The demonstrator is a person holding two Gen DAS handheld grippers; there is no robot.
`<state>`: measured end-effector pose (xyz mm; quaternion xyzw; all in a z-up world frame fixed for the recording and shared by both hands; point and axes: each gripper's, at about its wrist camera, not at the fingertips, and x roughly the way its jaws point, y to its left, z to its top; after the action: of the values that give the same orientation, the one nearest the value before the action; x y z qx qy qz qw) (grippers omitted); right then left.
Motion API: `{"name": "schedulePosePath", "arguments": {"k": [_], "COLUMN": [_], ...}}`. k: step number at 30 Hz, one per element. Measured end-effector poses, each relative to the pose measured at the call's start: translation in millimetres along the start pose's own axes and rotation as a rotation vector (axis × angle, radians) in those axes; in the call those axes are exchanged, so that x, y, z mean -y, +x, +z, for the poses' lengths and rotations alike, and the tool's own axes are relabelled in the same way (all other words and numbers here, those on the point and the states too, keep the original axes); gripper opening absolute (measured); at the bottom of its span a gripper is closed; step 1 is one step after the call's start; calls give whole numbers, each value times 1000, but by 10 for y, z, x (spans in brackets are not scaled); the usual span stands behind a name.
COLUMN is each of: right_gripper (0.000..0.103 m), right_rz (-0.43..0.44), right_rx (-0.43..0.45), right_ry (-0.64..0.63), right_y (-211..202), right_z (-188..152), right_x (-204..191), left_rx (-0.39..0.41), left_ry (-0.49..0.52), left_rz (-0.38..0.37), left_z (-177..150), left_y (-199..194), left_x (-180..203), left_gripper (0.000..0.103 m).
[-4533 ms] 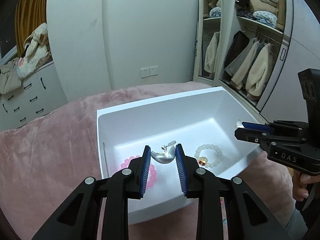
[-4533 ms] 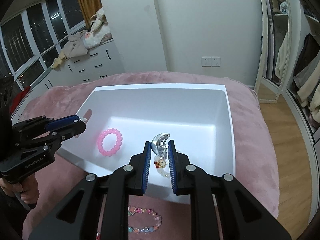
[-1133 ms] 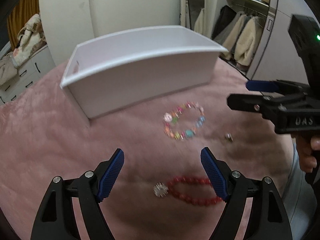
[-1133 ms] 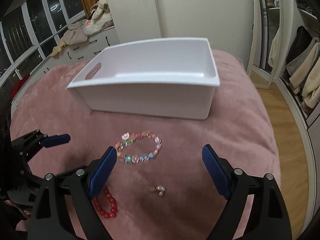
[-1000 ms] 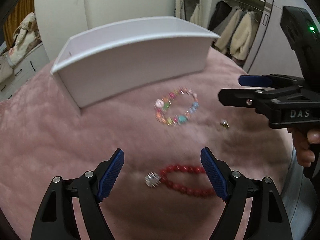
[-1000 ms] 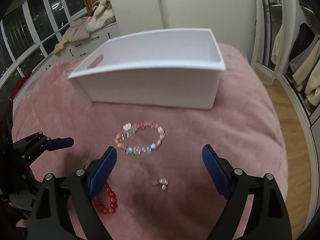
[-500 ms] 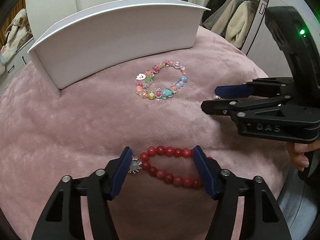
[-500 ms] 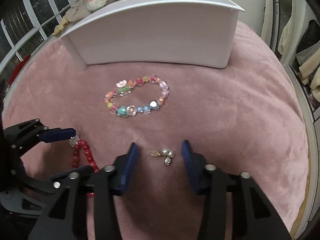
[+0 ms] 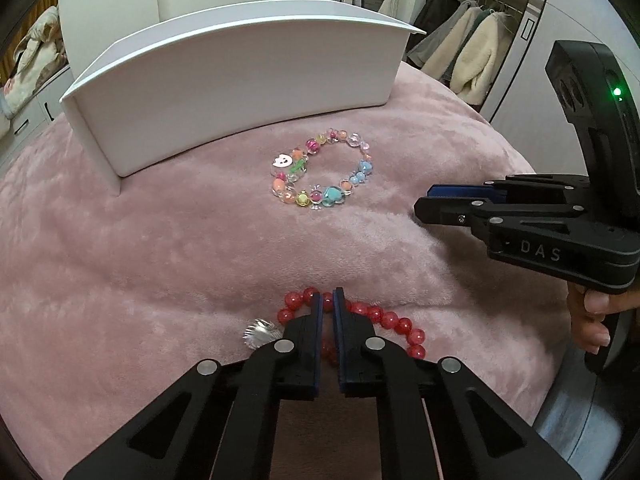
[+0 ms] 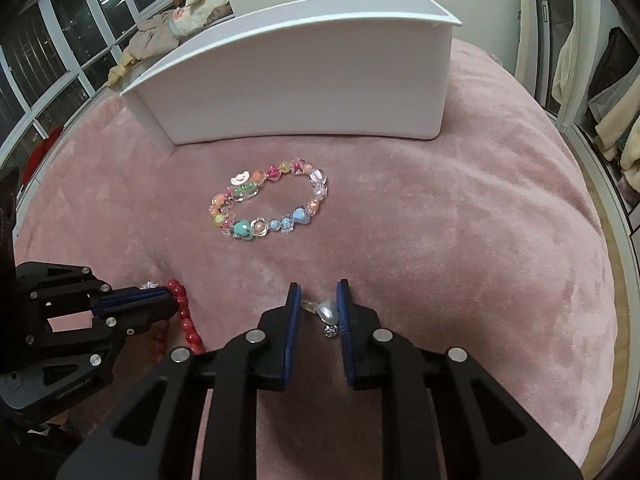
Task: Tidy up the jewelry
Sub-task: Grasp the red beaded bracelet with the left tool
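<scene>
**Both tools down on jewelry, bin waiting**

Left tool is pinched on the red bead bracelet, low on the pink bed, likely for a lift. Right tool straddles the pearl earring, jaws narrowly apart, one pad touching, not yet clamped. Multicolor bracelet lies loose before the white bin, probably where everything goes.
</scene>
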<state>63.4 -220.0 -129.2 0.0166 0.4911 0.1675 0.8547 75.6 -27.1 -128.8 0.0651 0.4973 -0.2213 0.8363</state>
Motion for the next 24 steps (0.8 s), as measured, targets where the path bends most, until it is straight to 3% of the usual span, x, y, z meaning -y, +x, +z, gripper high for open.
{"name": "schedulePosePath", "arguments": {"k": [5, 6, 7, 9, 12, 16, 20, 24], "right_gripper": [19, 18, 18, 18, 19, 18, 18, 18], "right_rz": [2, 2, 2, 2, 3, 2, -2, -6], "right_rx": [9, 7, 4, 0, -3, 0, 14, 26], "right_ry": [11, 13, 15, 17, 15, 14, 14, 18], "right_y": [-55, -55, -52, -54, -57, -60, -98, -147], "right_z": [-18, -25, -31, -41, -23, -6, 12, 28], "right_x": [57, 62, 73, 88, 74, 78, 73, 76], "left_rx": [3, -5, -13, -7, -31, -46, -30, -12], "left_ry": [2, 2, -1, 5, 22, 23, 19, -2], "left_rz": [11, 15, 16, 23, 21, -20, -10, -11], "left_z": [10, 15, 17, -2, -25, -21, 4, 64], "left_y": [-26, -24, -22, -36, 21, 91, 67, 38], "left_x": [-24, -39, -56, -77, -60, -8, -3, -52], "left_gripper": [9, 18, 48, 68, 60, 28, 9, 6]}}
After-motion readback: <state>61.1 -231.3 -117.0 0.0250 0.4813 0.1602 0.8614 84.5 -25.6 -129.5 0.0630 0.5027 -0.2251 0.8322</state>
